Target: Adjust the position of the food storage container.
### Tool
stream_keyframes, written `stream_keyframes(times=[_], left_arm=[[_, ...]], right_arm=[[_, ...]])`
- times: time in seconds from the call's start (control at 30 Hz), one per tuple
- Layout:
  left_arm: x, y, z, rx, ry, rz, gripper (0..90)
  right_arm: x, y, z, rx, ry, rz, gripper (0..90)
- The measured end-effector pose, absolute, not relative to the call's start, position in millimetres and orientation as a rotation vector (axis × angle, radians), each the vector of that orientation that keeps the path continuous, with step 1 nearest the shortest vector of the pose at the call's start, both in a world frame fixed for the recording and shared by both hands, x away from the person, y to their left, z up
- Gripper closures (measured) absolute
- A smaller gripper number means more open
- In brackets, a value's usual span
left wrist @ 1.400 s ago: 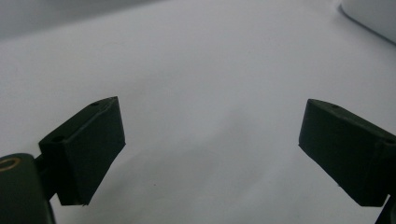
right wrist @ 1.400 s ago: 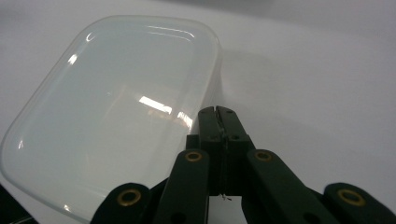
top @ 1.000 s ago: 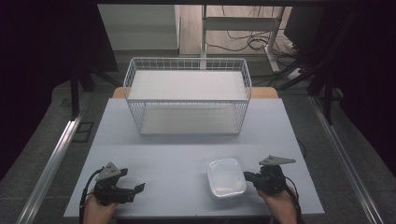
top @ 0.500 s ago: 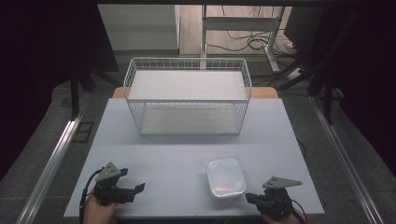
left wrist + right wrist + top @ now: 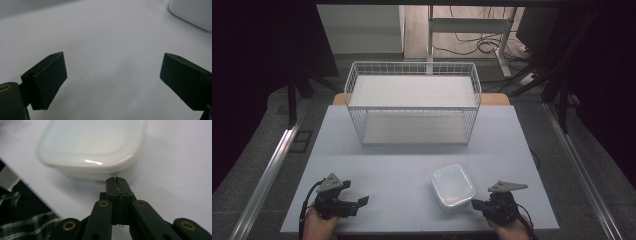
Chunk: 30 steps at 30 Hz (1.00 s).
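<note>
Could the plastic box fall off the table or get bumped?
Maybe. The clear, lidded plastic box sits near the front edge of the white table, so a push toward that edge might tip it off. The right gripper is shut, its tips close to the box's side; shut jaws can only nudge it, not grab it. The left gripper is open and apart from the box, too far to steady it.
</note>
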State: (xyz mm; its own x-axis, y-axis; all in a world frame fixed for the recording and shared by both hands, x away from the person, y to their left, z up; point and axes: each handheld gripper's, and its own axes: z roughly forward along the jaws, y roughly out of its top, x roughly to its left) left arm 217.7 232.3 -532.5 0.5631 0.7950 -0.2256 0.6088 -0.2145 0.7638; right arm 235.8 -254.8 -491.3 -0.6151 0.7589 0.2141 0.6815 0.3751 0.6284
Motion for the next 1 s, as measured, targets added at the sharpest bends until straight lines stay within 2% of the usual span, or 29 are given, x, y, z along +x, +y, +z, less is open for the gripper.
stream_keyframes(times=[0.17,0.33,0.43,0.5,0.53,0.57,0.6,0.63,0.67,0.7,0.73,0.77,0.87,0.9,1.0], left_arm=[[219.3,230.7,-532.5,1.918,1.135,0.257,6.7],[223.3,227.7,-530.5,1.914,1.12,0.236,5.8],[232.2,217.4,-526.7,1.906,1.111,0.235,9.7],[238.8,207.9,-524.9,1.909,1.085,0.234,17.4],[244.4,199.6,-523.7,1.924,1.064,0.228,17.4],[249.6,192.5,-522.8,1.945,1.046,0.227,27.5],[255.8,185.1,-522.0,1.962,1.029,0.227,27.5],[269.2,171.8,-520.5,1.972,1.003,0.196,38.0],[269.2,171.8,-520.5,1.972,1.003,0.196,43.3],[286.7,155.4,-519.7,1.968,0.969,0.144,49.5],[286.7,155.4,-519.7,1.968,0.969,0.144,54.3],[297.7,144.1,-520.5,1.972,0.957,0.11,54.3],[321.3,117.3,-526.3,1.992,0.926,0.051,74.9],[331.6,103.2,-530.8,1.988,0.902,0.01,86.7],[340.1,86.4,-534.2,1.98,0.878,-0.046,90.0]], right_arm=[[256.3,-257.4,-493.5,1.375,2.496,1.071,89.3],[258.8,-255.0,-494.5,1.373,2.498,1.061,89.3],[256.1,-253.3,-494.1,1.365,2.497,1.061,89.3],[255.2,-250.1,-492.7,1.352,2.504,1.061,89.2],[255.2,-250.1,-492.7,1.352,2.504,1.061,89.2],[255.4,-247.6,-493.4,1.342,2.517,1.06,89.2],[255.4,-247.6,-493.4,1.342,2.517,1.06,89.2],[255.5,-245.3,-494.6,1.335,2.523,1.059,89.2],[255.5,-245.3,-494.6,1.335,2.523,1.059,89.2],[255.5,-243.8,-494.9,1.336,2.528,1.058,89.2],[255.5,-243.8,-494.9,1.336,2.528,1.058,89.2],[255.8,-243.5,-495.1,1.332,2.528,1.058,89.2],[256.7,-242.7,-495.5,1.336,2.526,1.059,89.2],[257.8,-242.4,-496.0,1.33,2.526,1.058,89.2],[259.0,-241.5,-496.1,1.332,2.522,1.06,89.2]])
